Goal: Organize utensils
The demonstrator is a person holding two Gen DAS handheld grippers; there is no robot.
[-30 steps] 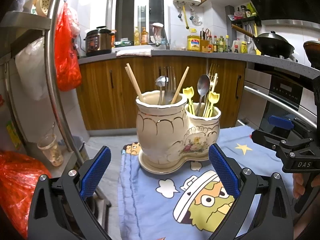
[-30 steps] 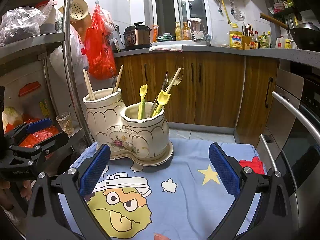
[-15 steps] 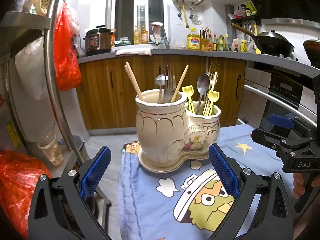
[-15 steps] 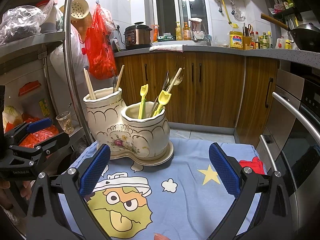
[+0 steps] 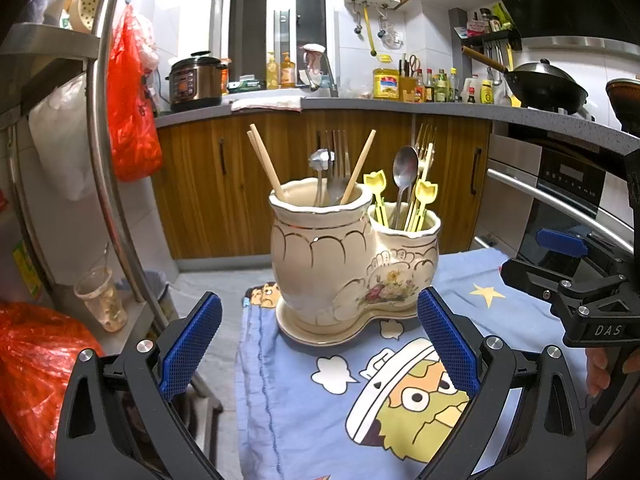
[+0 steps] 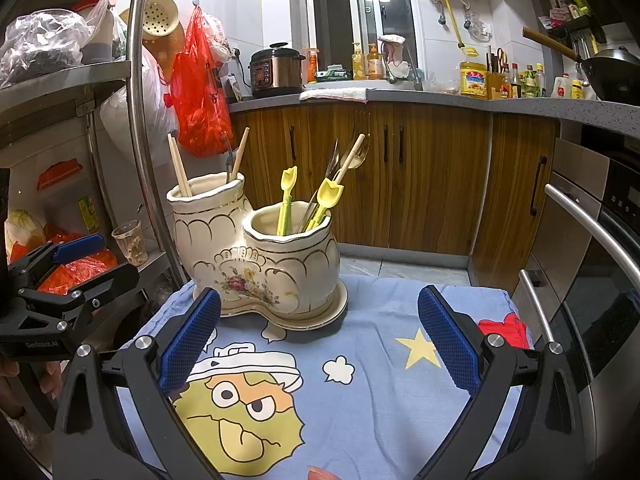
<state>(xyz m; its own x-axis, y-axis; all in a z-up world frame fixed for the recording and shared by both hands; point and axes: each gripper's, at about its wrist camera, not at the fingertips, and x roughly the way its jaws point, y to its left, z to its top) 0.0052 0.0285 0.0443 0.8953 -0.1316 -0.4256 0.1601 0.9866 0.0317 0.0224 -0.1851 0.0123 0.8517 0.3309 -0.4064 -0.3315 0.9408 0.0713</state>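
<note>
The holder [image 5: 352, 256] stands upright near the far left corner of the blue cloth [image 5: 320, 420] in a kitchen, its sticks [image 5: 266, 162] and spoons [image 5: 404, 168] pointing up, while the left gripper [image 5: 320, 348] and right gripper [image 6: 320, 344] stay spread wide, holding nothing.

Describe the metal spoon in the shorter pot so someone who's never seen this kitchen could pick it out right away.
On the blue cartoon cloth stands a cream double-pot ceramic holder. Its lower pot, the one with painted flowers, holds the metal spoon, handle down, bowl up. It is the only silver oval there, beside yellow tulip-topped plastic picks and a pale gold fork.
</note>
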